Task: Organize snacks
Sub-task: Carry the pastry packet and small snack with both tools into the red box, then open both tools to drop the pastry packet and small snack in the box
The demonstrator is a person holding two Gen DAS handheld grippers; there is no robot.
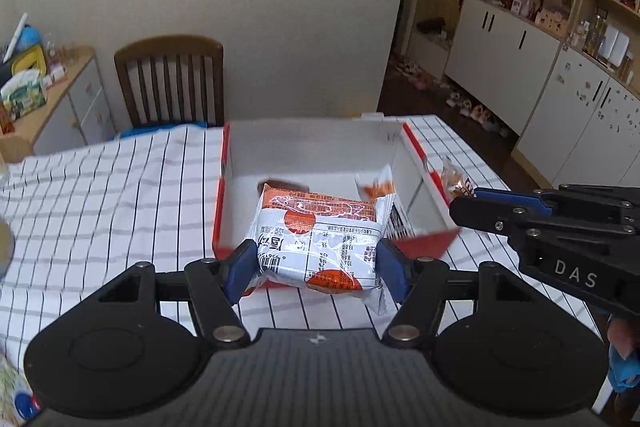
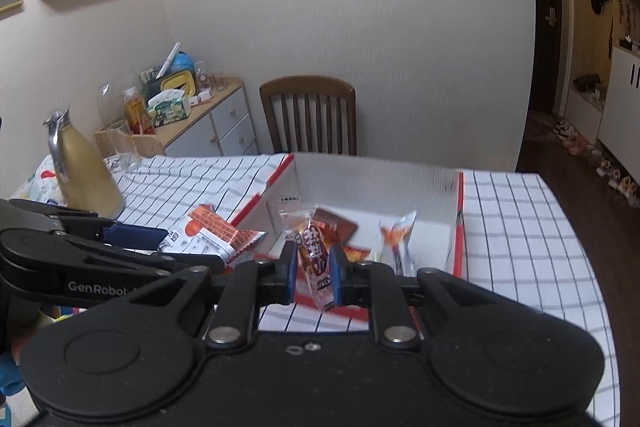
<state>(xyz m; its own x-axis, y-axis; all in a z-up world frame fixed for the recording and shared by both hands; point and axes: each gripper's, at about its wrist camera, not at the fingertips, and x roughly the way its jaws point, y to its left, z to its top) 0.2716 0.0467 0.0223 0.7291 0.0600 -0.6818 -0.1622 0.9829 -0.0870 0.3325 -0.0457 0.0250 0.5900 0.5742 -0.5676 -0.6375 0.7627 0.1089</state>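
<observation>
Left wrist view: left tool (image 1: 316,267) clamped on white-orange snack packet (image 1: 320,243), frame centre, above box (image 1: 424,157) near edge. Right tool (image 2: 314,267) pinching brown snack stick (image 2: 316,255).

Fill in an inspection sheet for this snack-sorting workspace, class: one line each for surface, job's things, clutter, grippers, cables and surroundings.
Surface: table under a white grid-check tablecloth.
Job's things: open red-and-white box holding a brown bar and an orange-white sachet; white-orange snack packet; slim brown snack stick.
Clutter: gold thermos jug and drinking glass at the table's far left.
Grippers: left gripper shut on the white-orange snack packet at the box's near edge; right gripper shut on the slim brown snack stick.
Cables: nothing seen.
Surroundings: wooden chair, low sideboard, wall cabinets, shoes on the floor.
</observation>
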